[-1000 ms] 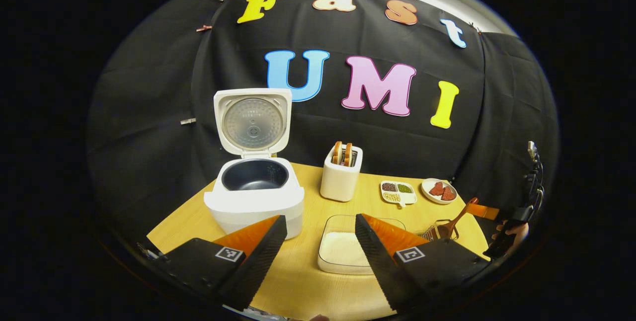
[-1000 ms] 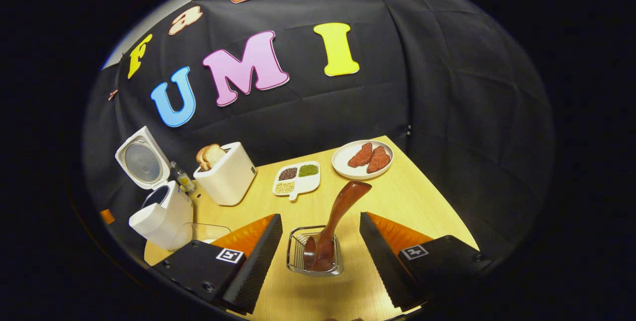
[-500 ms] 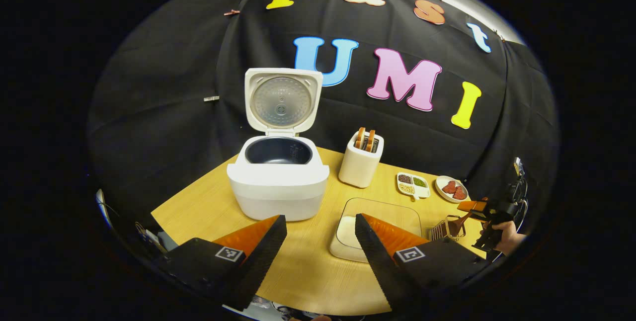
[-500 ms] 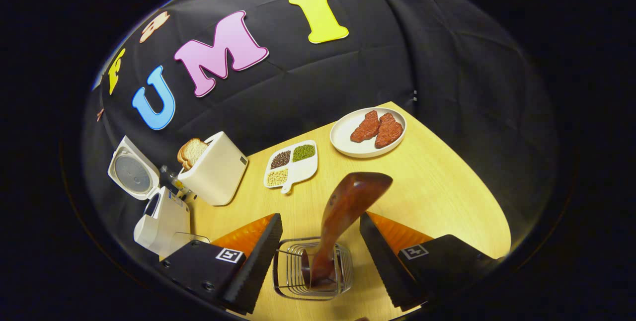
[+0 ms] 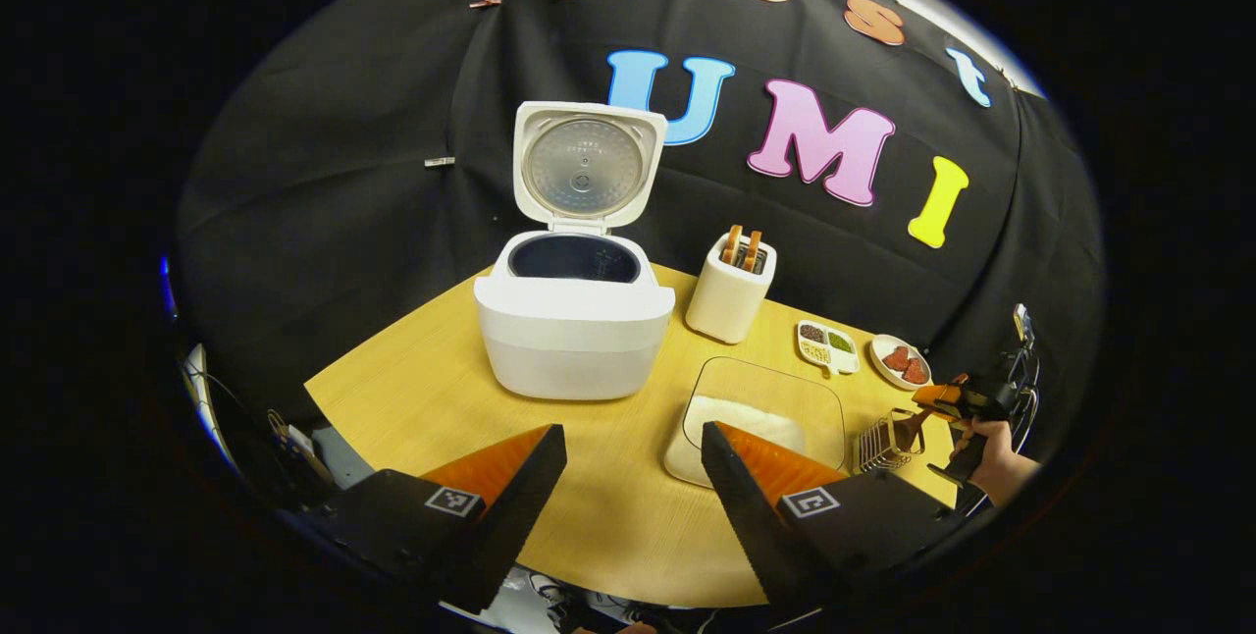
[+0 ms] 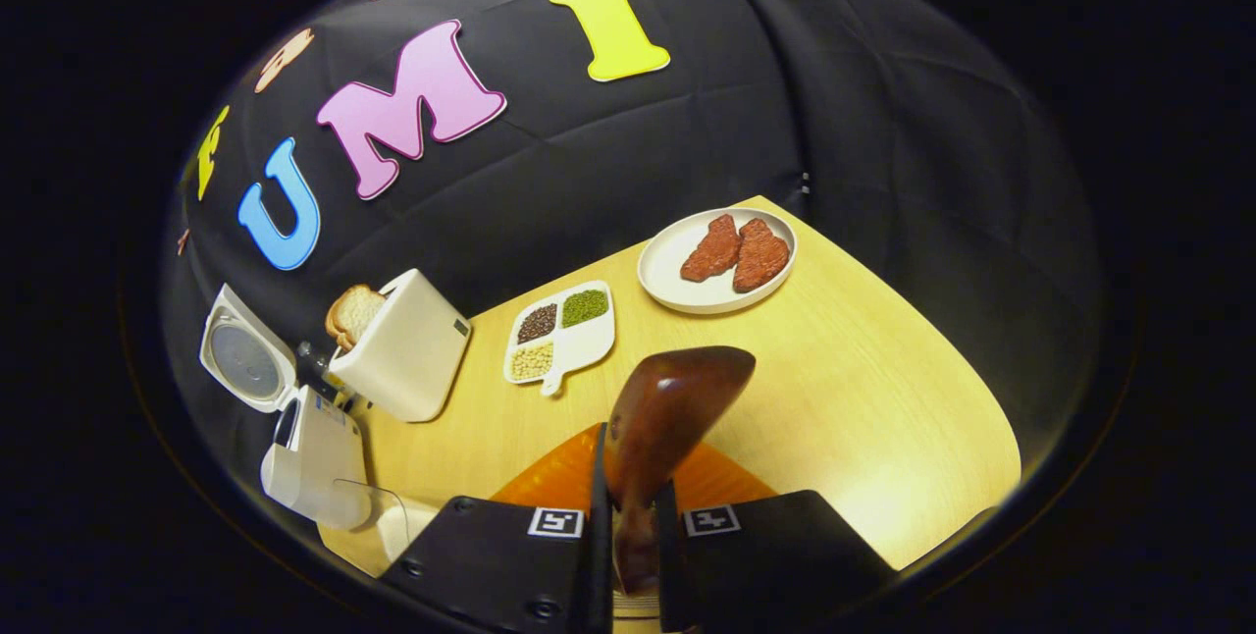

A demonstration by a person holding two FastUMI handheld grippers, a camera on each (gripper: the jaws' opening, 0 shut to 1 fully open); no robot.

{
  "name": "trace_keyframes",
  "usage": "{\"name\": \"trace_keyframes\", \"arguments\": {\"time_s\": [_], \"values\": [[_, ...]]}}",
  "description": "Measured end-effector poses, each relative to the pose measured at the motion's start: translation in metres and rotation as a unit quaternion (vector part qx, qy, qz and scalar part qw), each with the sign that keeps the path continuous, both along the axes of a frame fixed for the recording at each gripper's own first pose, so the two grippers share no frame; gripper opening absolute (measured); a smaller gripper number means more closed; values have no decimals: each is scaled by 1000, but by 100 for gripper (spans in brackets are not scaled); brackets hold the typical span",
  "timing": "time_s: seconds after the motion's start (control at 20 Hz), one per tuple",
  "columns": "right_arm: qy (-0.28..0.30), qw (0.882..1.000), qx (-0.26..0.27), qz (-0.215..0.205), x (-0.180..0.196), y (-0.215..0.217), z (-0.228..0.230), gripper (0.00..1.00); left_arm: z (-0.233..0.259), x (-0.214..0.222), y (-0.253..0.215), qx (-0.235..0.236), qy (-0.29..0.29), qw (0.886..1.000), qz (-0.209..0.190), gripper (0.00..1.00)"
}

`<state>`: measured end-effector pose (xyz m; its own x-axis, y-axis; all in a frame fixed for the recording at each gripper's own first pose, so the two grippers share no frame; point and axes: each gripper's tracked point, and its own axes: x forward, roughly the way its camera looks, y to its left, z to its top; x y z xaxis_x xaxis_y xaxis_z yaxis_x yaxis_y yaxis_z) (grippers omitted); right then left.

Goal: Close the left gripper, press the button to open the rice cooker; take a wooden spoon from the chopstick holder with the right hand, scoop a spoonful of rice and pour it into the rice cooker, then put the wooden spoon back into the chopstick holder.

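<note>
Tabletop (image 5: pixel 412 398) is carrying everything, light wood, black cloth wall behind it.

Rice cooker (image 5: pixel 574 335) is sitting toward the back of the tabletop in the left gripper view, lid (image 5: pixel 587 163) standing straight up, dark inner pot (image 5: pixel 574 259) showing. In the right gripper view it is sitting at the far left edge, lid up too.

Toaster (image 5: pixel 730 294) is standing just beside the cooker on its right, two slices sticking out of the slots.

Clear rice tray (image 5: pixel 765 408) is lying in front of the toaster, white rice (image 5: pixel 744 412) piled in its near part; the left gripper's right finger is overlapping its near edge in the picture.

Left gripper (image 5: pixel 633 477) is hovering above the near edge of the tabletop, jaws spread wide, nothing between them.

Right gripper (image 6: pixel 628 555) is clamping the wooden spoon (image 6: pixel 667 418): both jaws are pressing on the handle, the thick rounded handle end sticking up past them. Spoon bowl is hidden below the jaws.

In the left gripper view, chopstick holder (image 5: pixel 886 440), a wire rack, is standing at the right edge of the tabletop near the rice tray, with the right gripper and the hand (image 5: pixel 993 462) holding it just beside and above it. Spoon is too small there to make out well.

Plate (image 6: pixel 677 290) with two reddish meat pieces (image 6: pixel 736 251) is sitting at the far right corner.

Divided dish (image 6: pixel 559 335) with dark, green and pale grains is lying between the plate and the toaster.
</note>
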<state>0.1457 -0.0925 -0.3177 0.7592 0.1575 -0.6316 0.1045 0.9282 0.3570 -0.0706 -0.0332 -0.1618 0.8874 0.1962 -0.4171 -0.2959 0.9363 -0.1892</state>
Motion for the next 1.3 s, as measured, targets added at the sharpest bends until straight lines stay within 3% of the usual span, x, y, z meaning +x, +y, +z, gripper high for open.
{"name": "trace_keyframes", "arguments": {"time_s": [0.35, 0.6, 0.95, 1.3], "values": [[-30, 999, -25, 0, -14, 2, 49, 19, 1, 9, -10, -1, -8, 998, -59, 96], [-70, 996, -62, -4, -24, 19, 107, 19, 11, 14, 17, 5, -27, 996, -91, 96], [-109, 993, -50, -13, -37, 82, 164, 19, 18, 20, 61, 3, -53, 991, -125, 96], [-112, 993, -33, 10, -54, 158, 171, 19, 5, 18, 93, -25, -46, 988, -147, 96]]}}
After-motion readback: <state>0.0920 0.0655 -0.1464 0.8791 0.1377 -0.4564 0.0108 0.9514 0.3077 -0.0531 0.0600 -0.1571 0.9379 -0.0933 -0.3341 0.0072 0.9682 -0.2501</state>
